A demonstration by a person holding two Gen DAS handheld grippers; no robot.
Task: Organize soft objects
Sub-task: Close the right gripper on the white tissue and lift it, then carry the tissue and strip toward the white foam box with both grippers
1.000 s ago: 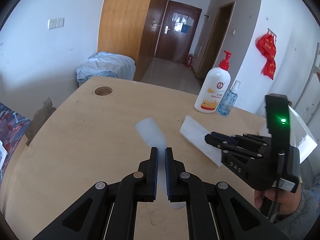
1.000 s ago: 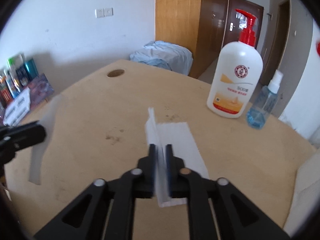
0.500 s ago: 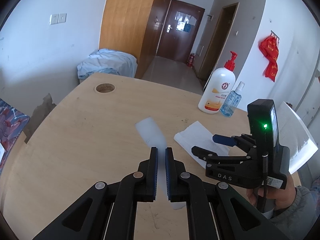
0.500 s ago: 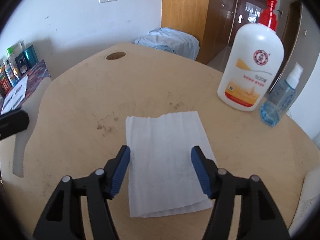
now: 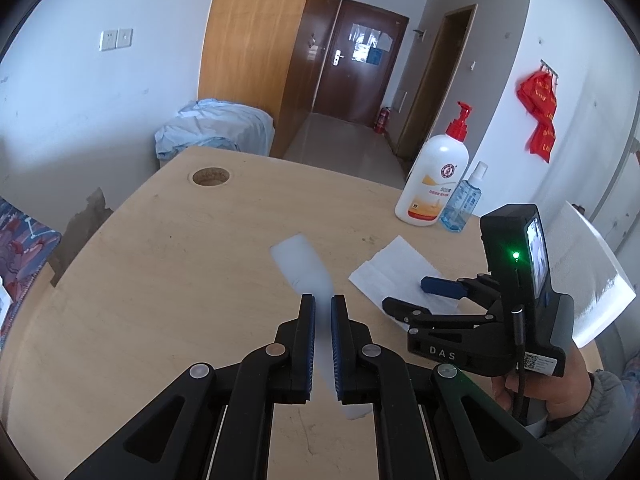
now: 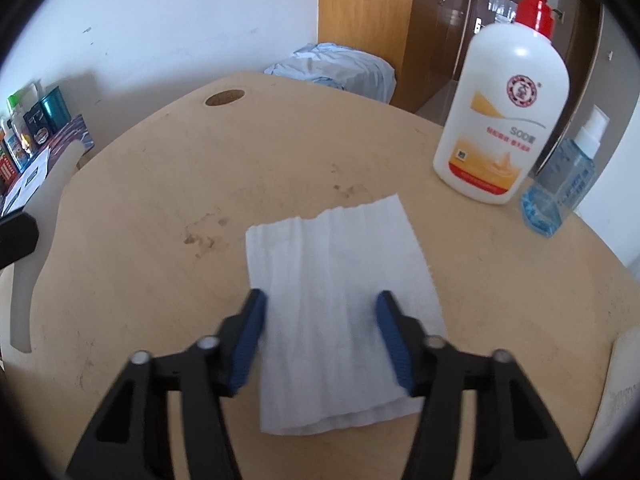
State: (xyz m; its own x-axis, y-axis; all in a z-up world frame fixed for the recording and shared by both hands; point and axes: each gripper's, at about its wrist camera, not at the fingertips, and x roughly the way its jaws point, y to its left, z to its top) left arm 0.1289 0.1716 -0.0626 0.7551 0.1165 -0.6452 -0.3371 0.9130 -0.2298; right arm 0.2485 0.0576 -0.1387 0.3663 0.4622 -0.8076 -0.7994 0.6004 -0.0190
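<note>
My left gripper (image 5: pixel 322 302) is shut on a white tissue sheet (image 5: pixel 301 263) and holds it above the wooden table (image 5: pixel 160 280). The held sheet also shows at the left edge of the right wrist view (image 6: pixel 44 216). A second white tissue (image 6: pixel 340 304) lies flat on the table; it also shows in the left wrist view (image 5: pixel 394 276). My right gripper (image 6: pixel 320 300) is open just above this flat tissue, with a finger on each side. It shows from the side in the left wrist view (image 5: pixel 424 294).
A white pump bottle with a red top (image 6: pixel 500 120) and a small blue spray bottle (image 6: pixel 560 192) stand at the table's far right. A round cable hole (image 6: pixel 224 98) is at the far edge. A white tissue pack (image 5: pixel 580 268) sits at the right.
My right gripper opened and let go of the tissue, which now lies flat on the table. It then pulled back slightly. My left gripper keeps holding its sheet.
</note>
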